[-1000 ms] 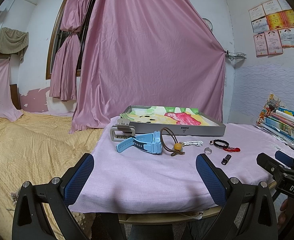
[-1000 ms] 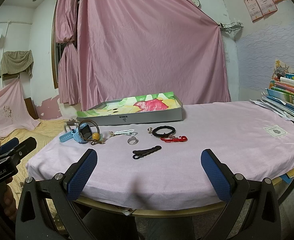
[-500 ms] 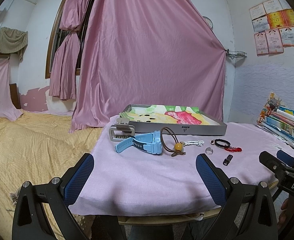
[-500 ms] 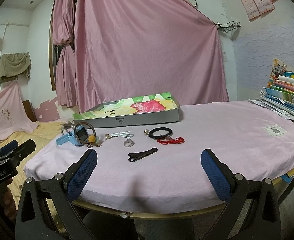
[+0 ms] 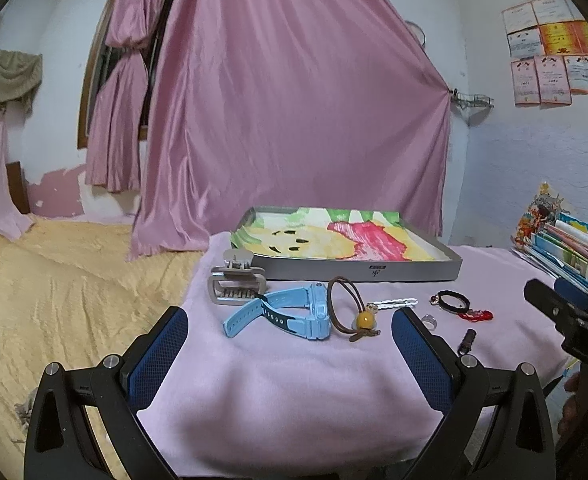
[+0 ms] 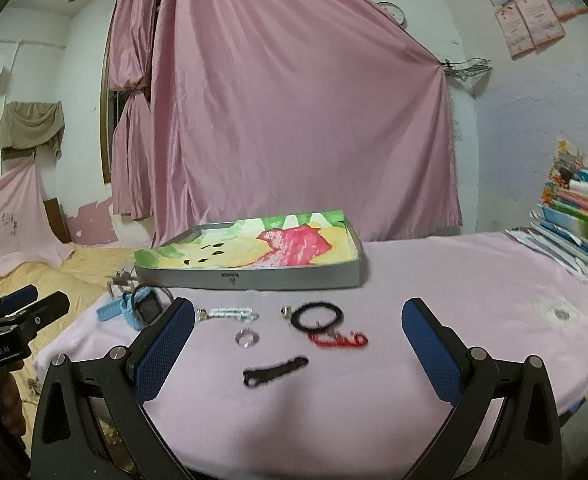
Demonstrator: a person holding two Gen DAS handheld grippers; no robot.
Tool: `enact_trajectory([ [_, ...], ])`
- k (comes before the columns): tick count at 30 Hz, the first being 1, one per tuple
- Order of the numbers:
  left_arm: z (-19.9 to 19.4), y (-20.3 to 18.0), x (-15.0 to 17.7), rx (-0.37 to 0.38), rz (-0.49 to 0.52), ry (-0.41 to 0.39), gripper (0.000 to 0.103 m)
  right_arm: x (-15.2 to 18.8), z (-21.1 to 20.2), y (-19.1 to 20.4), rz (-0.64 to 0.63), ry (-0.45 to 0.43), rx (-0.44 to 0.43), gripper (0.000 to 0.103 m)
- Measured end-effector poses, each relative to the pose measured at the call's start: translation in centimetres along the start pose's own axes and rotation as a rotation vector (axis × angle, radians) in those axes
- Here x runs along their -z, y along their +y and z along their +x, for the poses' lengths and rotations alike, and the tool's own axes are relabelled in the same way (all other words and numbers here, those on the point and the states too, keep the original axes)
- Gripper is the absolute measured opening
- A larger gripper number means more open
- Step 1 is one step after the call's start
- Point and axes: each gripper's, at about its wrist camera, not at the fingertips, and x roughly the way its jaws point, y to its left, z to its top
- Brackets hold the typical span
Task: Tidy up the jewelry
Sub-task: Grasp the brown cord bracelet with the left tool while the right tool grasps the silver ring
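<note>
A grey tray (image 5: 358,272) (image 6: 254,279) with a colourful lining sits at the back of the pink-clothed table. In front of it lie a grey hair claw (image 5: 236,286), a blue watch (image 5: 294,314) (image 6: 144,308), a brown cord with a yellow bead (image 5: 360,318), a white hair clip (image 6: 230,313), a ring (image 6: 247,337), a black bracelet (image 6: 316,316), a red clip (image 6: 338,340) and a black clip (image 6: 274,370). My left gripper (image 5: 290,352) stands open before the watch. My right gripper (image 6: 298,346) is open, with the black clip between its fingers' line, untouched.
A pink cloth covers the table (image 6: 454,280). Stacked books and papers (image 6: 578,224) (image 5: 566,248) crowd its right edge. A bed with a yellow cover (image 5: 54,280) lies to the left. Pink curtains (image 5: 294,100) hang behind the table.
Both grippers have moved forward toward the table, so the items look nearer and larger. Their jaws stay open. Nothing on the table has moved.
</note>
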Motion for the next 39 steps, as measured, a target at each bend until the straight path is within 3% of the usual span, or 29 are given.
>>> enact_trajectory([
  [7,3.1,0.3,-1.2,0.041,-0.017,0.069,0.102,-1.5,3.7,0.1,-0.003,0.066,-0.026,0.102],
  [15,5.1,-0.5,-2.2,0.082,0.020,0.099,0.102,-0.9,7.0,0.2,0.023,0.181,-0.074,0.102],
  [18,5.8,-1.1,-2.4,0.101,0.045,0.110,0.090,-0.5,7.7,0.6,0.015,0.212,-0.096,0.098],
  [19,6.1,-1.1,-2.6,0.104,0.050,0.117,0.085,-0.4,8.1,0.7,0.012,0.228,-0.108,0.094],
  [21,6.7,-1.3,-2.7,0.116,0.057,0.132,0.077,-0.3,8.6,1.0,0.004,0.257,-0.121,0.078],
  [29,8.2,-2.7,-2.4,0.161,0.096,0.190,0.043,1.0,10.3,2.2,-0.030,0.364,-0.187,0.054],
  [35,8.5,-3.4,-2.2,0.171,0.128,0.206,0.030,1.5,11.2,3.2,-0.052,0.418,-0.214,0.050],
  [39,8.9,-3.7,-2.1,0.165,0.139,0.227,0.022,1.9,11.7,3.7,-0.067,0.455,-0.220,0.040],
])
